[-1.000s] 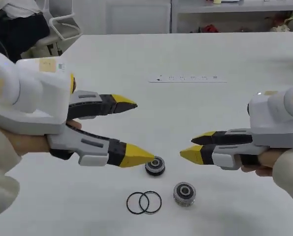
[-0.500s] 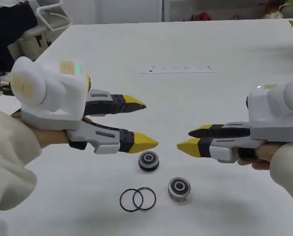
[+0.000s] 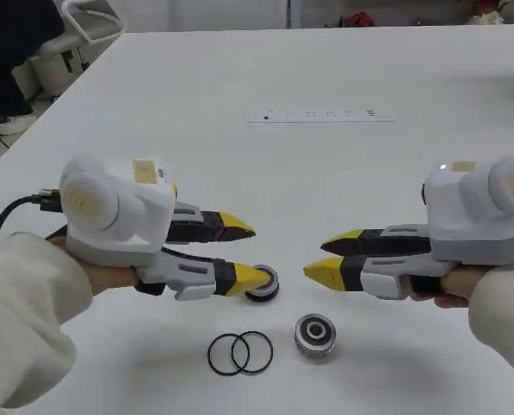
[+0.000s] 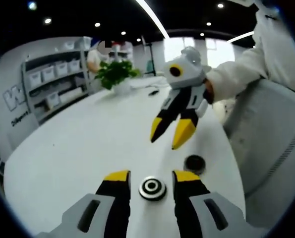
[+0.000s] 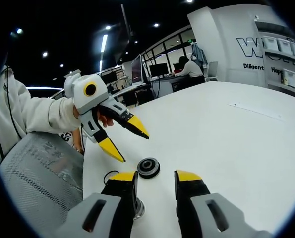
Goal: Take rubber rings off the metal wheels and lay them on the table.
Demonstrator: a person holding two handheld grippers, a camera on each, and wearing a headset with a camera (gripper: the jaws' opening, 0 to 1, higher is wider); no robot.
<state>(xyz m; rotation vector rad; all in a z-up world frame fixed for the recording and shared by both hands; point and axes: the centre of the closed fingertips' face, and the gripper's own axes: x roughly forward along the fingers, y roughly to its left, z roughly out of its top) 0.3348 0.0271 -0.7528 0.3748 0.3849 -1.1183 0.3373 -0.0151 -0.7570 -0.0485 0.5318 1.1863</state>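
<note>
Two metal wheels lie on the white table (image 3: 343, 173). The nearer-left wheel (image 3: 265, 288) (image 4: 152, 188) (image 5: 148, 167) still carries black rubber and sits just ahead, between the tips of my open left gripper (image 3: 250, 253) (image 4: 152, 177) (image 5: 131, 145). One of that gripper's jaws partly covers it in the head view. The other wheel (image 3: 314, 335) (image 4: 195, 162) rests nearer me. Two loose black rubber rings (image 3: 240, 353) overlap on the table beside it. My right gripper (image 3: 319, 258) (image 5: 154, 176) (image 4: 168, 139) hovers open to the right, facing the left one, holding nothing.
A small printed strip (image 3: 321, 114) lies further back on the table. Office chairs stand past the table's far left corner (image 3: 84, 26). A potted plant (image 4: 115, 74) and shelves stand beyond the table in the left gripper view.
My left gripper has dropped lower and come in around the left wheel. The right gripper has barely moved. The head camera has shifted a little.
</note>
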